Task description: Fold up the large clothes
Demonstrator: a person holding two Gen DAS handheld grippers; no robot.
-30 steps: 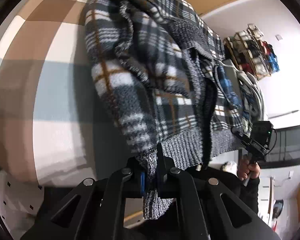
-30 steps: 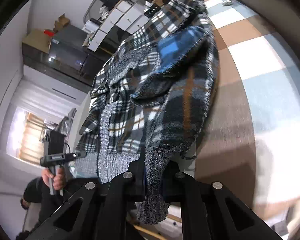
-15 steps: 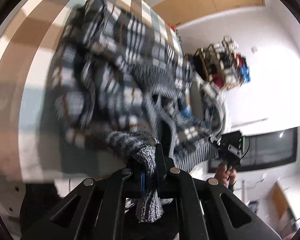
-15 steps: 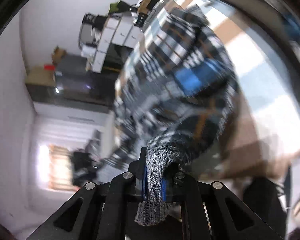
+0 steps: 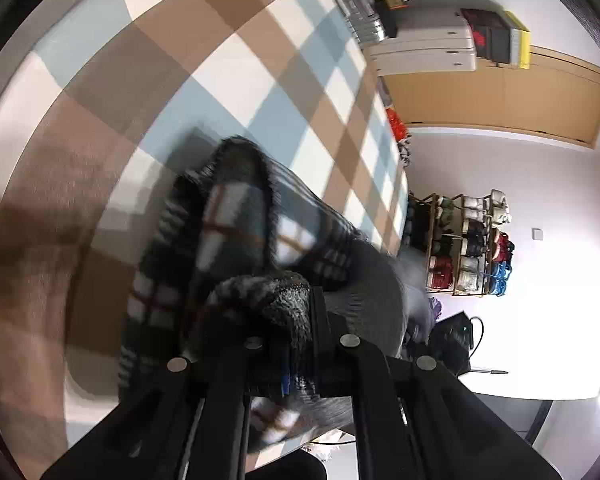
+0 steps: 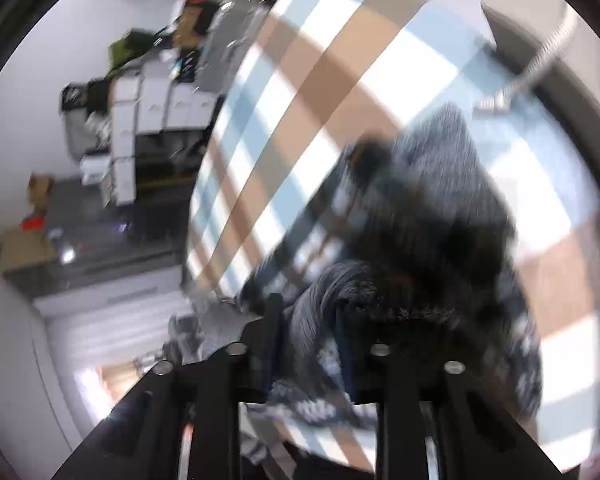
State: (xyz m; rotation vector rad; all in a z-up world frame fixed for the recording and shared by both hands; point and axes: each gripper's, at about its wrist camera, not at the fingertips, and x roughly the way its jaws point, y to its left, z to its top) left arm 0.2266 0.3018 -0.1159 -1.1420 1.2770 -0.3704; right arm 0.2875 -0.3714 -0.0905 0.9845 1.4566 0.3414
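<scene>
While my left tongs (image 5: 300,344) stay pinched tight on the grey ribbed hem of the plaid jacket (image 5: 236,240), the left wrist view shows the rest of the garment bunched up just beyond them, toward 12 o'clock, on the checked bed cover (image 5: 228,64). At 3 o'clock a rack of shoes (image 5: 464,244) stands against the white wall, and at 1 o'clock sits a white cabinet (image 5: 424,48).

Seen from the right wrist, my right tongs (image 6: 312,332) have just been opening; the jaws stand apart, with the grey knit hem (image 6: 320,308) lying loosely between them, no longer squeezed. The jacket is blurred, heaped from the tongs toward 1 o'clock on the same checked cover (image 6: 312,80). White drawers (image 6: 140,120) stand at 10 o'clock.
</scene>
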